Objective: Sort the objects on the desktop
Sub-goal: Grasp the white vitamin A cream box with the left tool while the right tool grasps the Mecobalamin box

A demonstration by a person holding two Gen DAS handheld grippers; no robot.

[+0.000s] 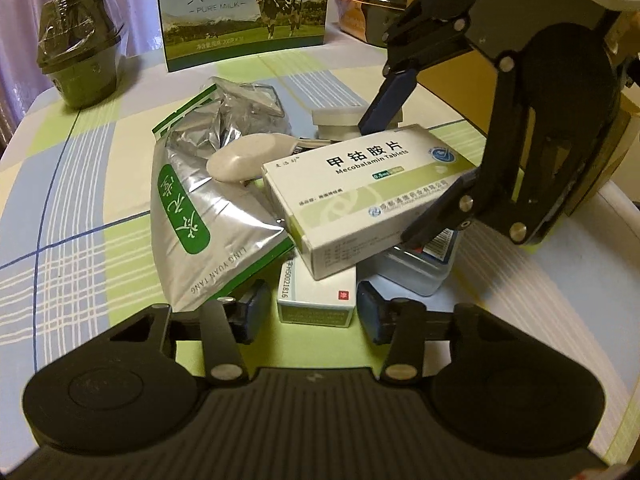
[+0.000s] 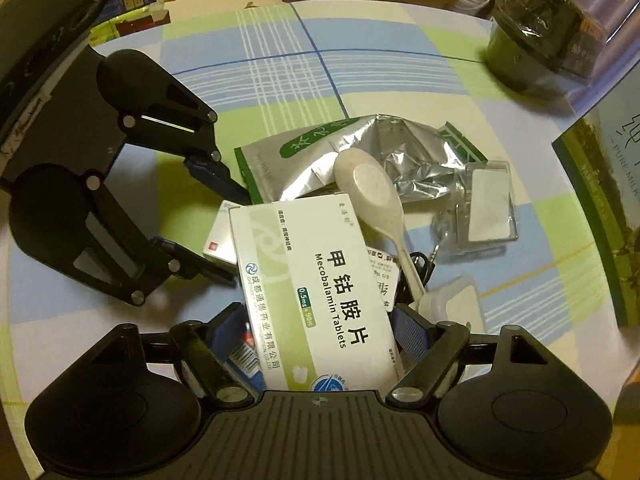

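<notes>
The right gripper (image 2: 320, 340) stands wide, its blue-padded fingers (image 2: 412, 334) flanking the near end of the white-and-green cardboard box of Mecobalamin tablets (image 2: 320, 292) without clearly pressing on it — a straddle before a squeeze, by my reading, since gaps show on both sides. The box lies on top of the heap at the middle of the table, tilted, propped on smaller packets beneath it; its long axis runs away from the right gripper, and in the left wrist view it runs from near left to far right, printed face up. From that view the left gripper (image 1: 312, 312) is likewise spread wide and holds nothing, its pads either side of a small white medicine box (image 1: 316, 296) poking out under the big one. Lying top-most, the tablet box is the natural first pick. Just beyond it a pale plastic spoon (image 2: 368, 188) rests bowl-up on a crumpled silver foil pouch with green trim (image 2: 320, 152), handle slanting back under the heap. A clear plastic case (image 2: 488, 200) sits to the right of the spoon. Farther out on the checked blue-and-green tablecloth (image 2: 280, 60) stand a dark green wrapped cup (image 1: 80, 64) and a pure-milk carton with a cow picture (image 1: 244, 12), well apart from the heap.
</notes>
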